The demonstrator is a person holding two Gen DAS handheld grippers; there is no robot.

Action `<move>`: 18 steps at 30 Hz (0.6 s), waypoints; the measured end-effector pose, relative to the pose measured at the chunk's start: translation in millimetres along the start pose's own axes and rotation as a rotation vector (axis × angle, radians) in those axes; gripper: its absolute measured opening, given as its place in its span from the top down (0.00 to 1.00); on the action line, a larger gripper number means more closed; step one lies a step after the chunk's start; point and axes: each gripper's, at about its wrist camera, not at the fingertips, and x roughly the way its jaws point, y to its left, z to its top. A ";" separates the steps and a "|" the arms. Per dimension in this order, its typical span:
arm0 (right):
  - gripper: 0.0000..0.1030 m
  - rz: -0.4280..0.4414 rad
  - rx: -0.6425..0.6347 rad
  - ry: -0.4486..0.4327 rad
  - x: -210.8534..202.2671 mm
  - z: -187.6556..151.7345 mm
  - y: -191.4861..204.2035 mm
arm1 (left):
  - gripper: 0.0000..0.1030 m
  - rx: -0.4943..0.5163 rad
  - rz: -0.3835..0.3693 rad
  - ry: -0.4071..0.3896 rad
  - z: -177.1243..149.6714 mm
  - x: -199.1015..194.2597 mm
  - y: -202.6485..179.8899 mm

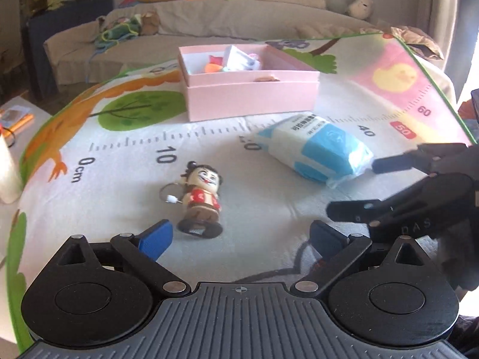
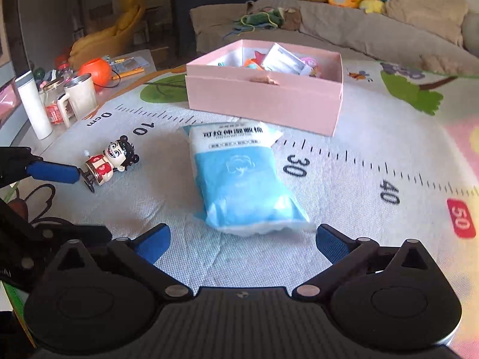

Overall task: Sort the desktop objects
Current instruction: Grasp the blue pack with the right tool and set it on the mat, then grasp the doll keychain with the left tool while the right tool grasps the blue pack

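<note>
A small doll figure (image 1: 201, 199) with a key ring lies on the play mat, just beyond my left gripper (image 1: 241, 237), which is open and empty. It also shows in the right wrist view (image 2: 111, 161). A blue and white soft packet (image 2: 244, 179) lies just ahead of my right gripper (image 2: 241, 240), which is open and empty, its near end between the fingertips. The packet also shows in the left wrist view (image 1: 317, 146), with the right gripper (image 1: 359, 188) beside it. A pink box (image 2: 263, 98) holding several small items stands behind.
The play mat (image 2: 374, 155) with a printed ruler covers the table. A white bottle (image 2: 33, 104), a jar and a mug (image 2: 79, 95) stand off its left edge. A sofa (image 1: 239, 21) with plush toys runs along the back.
</note>
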 end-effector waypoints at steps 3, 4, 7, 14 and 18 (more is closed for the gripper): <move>0.00 -0.015 0.005 -0.017 -0.4 -3.8 3.2 | 0.02 -0.033 0.063 0.025 2.4 3.3 7.9; 0.00 -0.016 0.009 -0.017 -0.1 -4.1 3.0 | 0.02 -0.041 0.078 0.035 2.5 4.4 10.5; 0.00 -0.029 -0.007 -0.015 2.3 -4.2 6.8 | 0.01 -0.055 0.109 0.053 1.9 7.3 14.3; 0.00 -0.025 0.002 -0.016 2.4 -4.1 6.2 | 0.00 -0.071 0.041 0.061 -0.9 9.7 10.1; 0.00 -0.021 0.001 -0.018 2.1 -4.5 5.7 | 0.00 -0.062 -0.069 0.045 -0.2 8.6 2.2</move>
